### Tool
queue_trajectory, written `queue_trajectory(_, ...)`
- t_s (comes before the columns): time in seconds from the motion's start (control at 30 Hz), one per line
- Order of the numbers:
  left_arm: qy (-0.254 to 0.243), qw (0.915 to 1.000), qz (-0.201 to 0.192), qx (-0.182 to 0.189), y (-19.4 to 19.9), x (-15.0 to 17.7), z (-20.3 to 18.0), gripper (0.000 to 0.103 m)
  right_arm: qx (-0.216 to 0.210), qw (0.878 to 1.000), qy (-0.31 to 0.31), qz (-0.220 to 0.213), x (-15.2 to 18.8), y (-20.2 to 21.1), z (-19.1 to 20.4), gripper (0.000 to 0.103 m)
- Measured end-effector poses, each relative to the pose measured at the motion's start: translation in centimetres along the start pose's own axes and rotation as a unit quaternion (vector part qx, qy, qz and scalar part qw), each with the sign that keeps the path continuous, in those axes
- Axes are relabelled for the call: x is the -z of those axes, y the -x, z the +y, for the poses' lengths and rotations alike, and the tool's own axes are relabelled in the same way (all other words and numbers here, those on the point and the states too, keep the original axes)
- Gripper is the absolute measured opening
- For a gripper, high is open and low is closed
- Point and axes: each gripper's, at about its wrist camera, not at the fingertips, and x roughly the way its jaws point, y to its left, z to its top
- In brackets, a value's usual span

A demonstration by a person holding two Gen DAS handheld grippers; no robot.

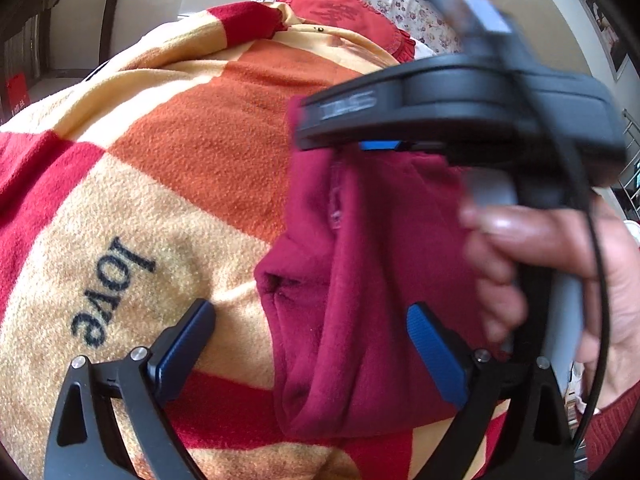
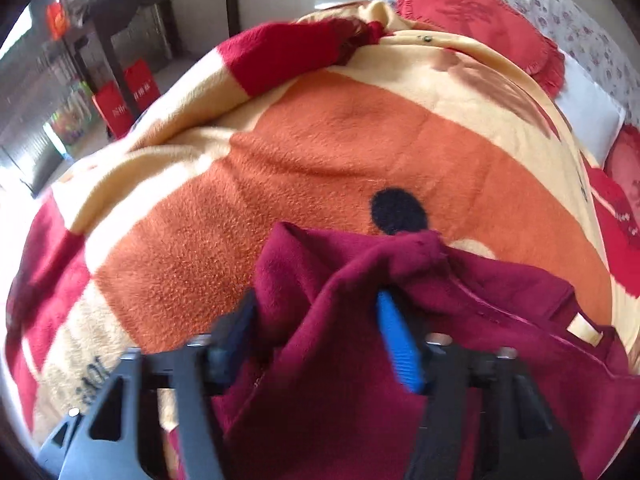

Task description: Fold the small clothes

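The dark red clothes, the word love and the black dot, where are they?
dark red clothes [image 1: 360, 280]: left wrist view, middle fold.
word love [image 1: 110, 292]: left wrist view, middle letters.
black dot [image 2: 398, 211]: right wrist view, its centre.

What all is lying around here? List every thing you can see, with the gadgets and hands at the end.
Garment: one, maroon, bunched on the blanket, one fold lifted.
Blanket: one, orange, cream and red blocks, printed "love", covering the bed.
Round cushions: at least two, red, frilled, at the far end.
Floral sheet: one, white with small flowers, under the cushions.
Dark table: one, far left, by the wall.
Red bags: two, on the floor by the table.
Left gripper: black, blue pads, jaws open astride the garment.
Right gripper: jaws partly closed around a fold.
Hand: one, holding the right gripper.
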Motion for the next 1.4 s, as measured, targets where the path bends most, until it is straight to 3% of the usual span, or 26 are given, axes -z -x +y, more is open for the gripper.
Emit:
queue_trajectory(0.03,0.006,1.0000,0.001,0.001,-0.1,-0.2,0.0,0.099,-0.023,1.000,-0.011,-0.003,0.1,0.6,-0.7,0.008)
queue_trajectory(0.1,0.015,0.9999,0.000,0.002,-0.1,-0.8,0.0,0.094,-0.060,0.998,-0.036,-0.009,0.6,1.8,-2.2,0.003)
queue_trajectory(0.17,0.019,0.9998,0.002,0.005,-0.1,-1.1,-0.1,0.060,-0.088,0.994,-0.052,-0.025,1.0,3.3,-3.5,0.001)
queue_trajectory(0.2,0.017,0.9997,0.010,0.014,-0.1,-1.2,-0.2,0.051,-0.102,0.992,-0.061,-0.030,1.3,4.0,-4.1,0.000)
queue_trajectory(0.37,0.000,0.9996,-0.005,0.026,0.8,-1.0,-1.7,0.024,-0.155,0.982,-0.102,-0.047,2.7,6.7,-6.8,0.000)
queue_trajectory(0.43,-0.011,0.9994,-0.016,0.029,1.5,-0.9,-2.5,0.021,-0.161,0.979,-0.114,-0.050,3.1,7.1,-7.4,0.000)
queue_trajectory(0.5,-0.024,0.9989,-0.026,0.029,1.9,-0.9,-3.2,0.020,-0.168,0.976,-0.130,-0.050,3.3,7.5,-7.8,0.007)
queue_trajectory(0.57,-0.036,0.9983,-0.034,0.031,2.6,-0.7,-4.1,0.020,-0.167,0.973,-0.154,-0.045,3.4,7.6,-8.3,0.035)
queue_trajectory(0.63,-0.047,0.9977,-0.039,0.030,3.1,-0.5,-4.7,0.019,-0.160,0.972,-0.167,-0.034,3.0,7.2,-8.7,0.046)
queue_trajectory(0.83,-0.052,0.9975,-0.040,0.028,2.7,-1.1,-5.4,0.018,-0.145,0.983,-0.112,-0.011,1.2,6.2,-5.8,0.046)
queue_trajectory(1.03,-0.053,0.9978,-0.035,0.018,3.2,-0.3,-5.3,0.018,-0.060,0.997,-0.029,0.043,-0.1,3.1,-2.0,0.046)
queue_trajectory(1.1,-0.055,0.9978,-0.034,0.013,3.3,-0.3,-5.6,0.017,-0.040,0.998,-0.021,0.048,0.5,2.5,-1.9,0.037)
queue_trajectory(1.17,-0.056,0.9978,-0.034,0.014,3.4,-0.4,-5.9,0.017,-0.052,0.997,-0.041,0.034,1.3,2.9,-2.8,0.019)
queue_trajectory(1.23,-0.058,0.9976,-0.034,0.016,3.6,-0.5,-6.5,0.017,-0.065,0.996,-0.060,0.017,1.9,3.9,-3.9,0.009)
queue_trajectory(1.4,-0.071,0.9965,-0.035,0.026,4.4,-0.6,-8.5,0.017,-0.074,0.995,-0.067,-0.021,2.9,6.9,-5.7,0.001)
